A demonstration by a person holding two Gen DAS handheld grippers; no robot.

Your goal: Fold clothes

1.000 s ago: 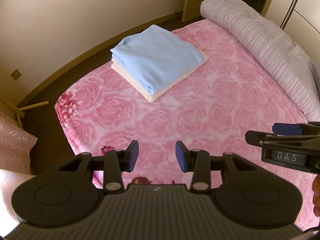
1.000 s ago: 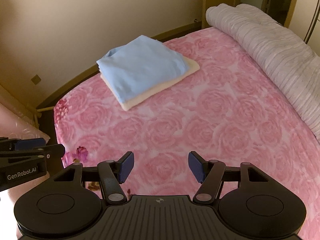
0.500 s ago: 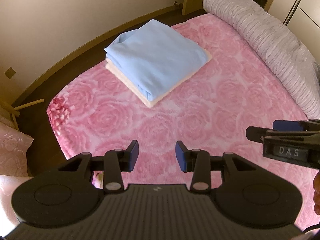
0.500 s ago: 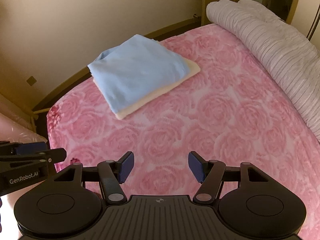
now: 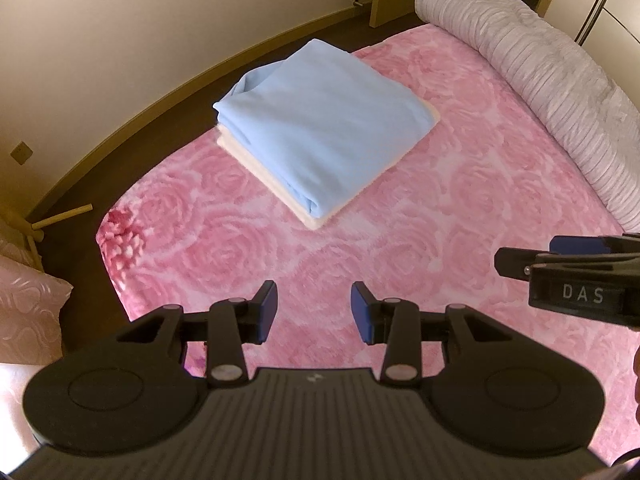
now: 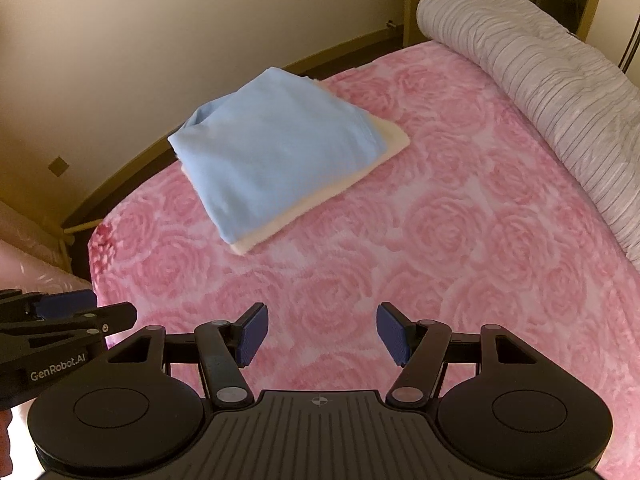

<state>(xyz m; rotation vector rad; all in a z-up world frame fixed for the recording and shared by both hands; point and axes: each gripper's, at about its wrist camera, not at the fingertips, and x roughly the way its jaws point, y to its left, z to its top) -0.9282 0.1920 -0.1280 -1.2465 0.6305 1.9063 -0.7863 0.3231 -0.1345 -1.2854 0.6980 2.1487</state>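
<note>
Pink plush, patterned with large roses, covered the bed (image 5: 460, 208) that filled both wrist views. On it, toward the far left corner near the wall, lay a neatly folded light blue garment (image 5: 324, 128), stacked squarely on top of a folded cream garment (image 5: 268, 176) whose edges showed beneath it along the near side and at the right corner. A long, rolled, pale ribbed duvet (image 5: 560, 80) ran along the far right edge of the bed, well apart from the stack.

The left gripper (image 5: 313, 312) hovered above the near part of the bed, its two blue-padded fingers spread apart with nothing between them. The right gripper (image 6: 319, 334) hovered beside it at a similar height, fingers likewise spread wide and empty. Each gripper appeared at the edge of the other's view. Neither touched the clothes; the stack sat well ahead of both.

A cream wall (image 5: 140, 20) with a wooden skirting board curved behind the bed, and a pink embossed cushion (image 5: 28, 312) showed at the lower left.
</note>
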